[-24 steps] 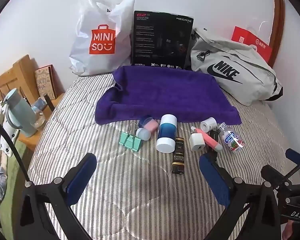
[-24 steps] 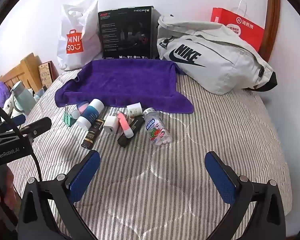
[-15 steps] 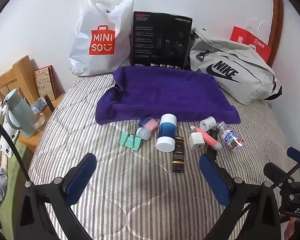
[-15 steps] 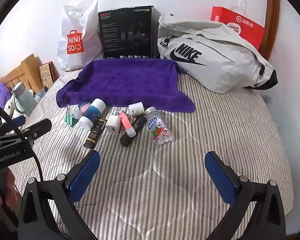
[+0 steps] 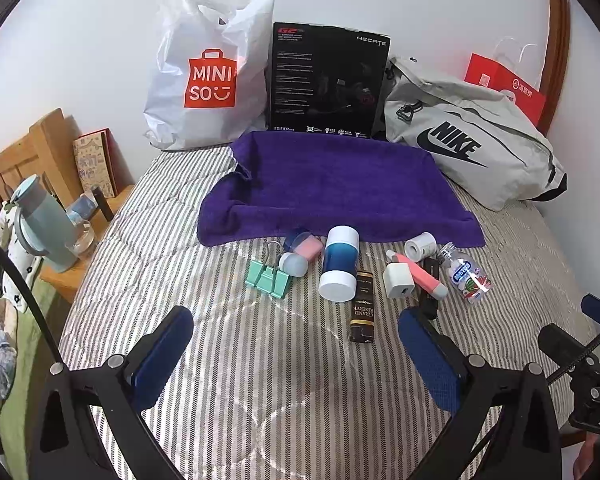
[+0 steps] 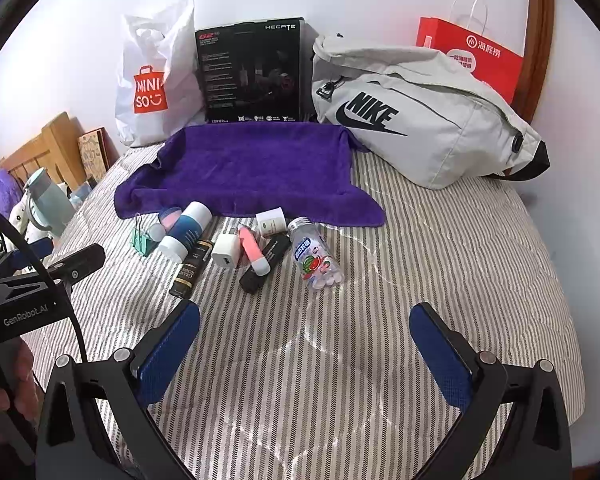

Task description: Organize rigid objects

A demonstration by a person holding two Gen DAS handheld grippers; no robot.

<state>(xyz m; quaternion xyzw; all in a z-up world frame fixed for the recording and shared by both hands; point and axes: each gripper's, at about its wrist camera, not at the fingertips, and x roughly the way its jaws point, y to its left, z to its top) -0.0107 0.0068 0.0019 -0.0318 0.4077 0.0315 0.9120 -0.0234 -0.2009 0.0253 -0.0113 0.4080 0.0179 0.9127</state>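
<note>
Start with the big things. You are working on a bed [image 5: 260,360] with a striped cover, and a purple towel [image 5: 332,184] lies spread flat on it, near the wall. It looks like a good home for the small hard things, though that is only my guess. They all lie in a bunch on the bed, just in front of the towel's near edge.

Your left gripper [image 5: 296,352] is wide open and holds nothing. Your right gripper [image 6: 304,348] is wide open and empty too. Both hang above bare bed, a little short of the bunch.

Pick the easy ones first. The blue and white bottle [image 5: 338,264] is the fattest thing there. It lies on its side, so it may roll. Come down with one finger on each long side and close slowly.

The clear candy bottle [image 6: 316,258] lies at the right end, a little apart. Your right gripper is nearer to it, so use that one.

The dark box with gold letters [image 5: 362,306] lies close beside the blue bottle. The white plug [image 5: 398,280], the pink tube [image 5: 420,276] and a black stick [image 6: 264,264] are packed together, so take the top one first. Do not bump the others.

The green clip [image 5: 268,278] at the left end is small and flat. Grab it last, by its body.
</note>
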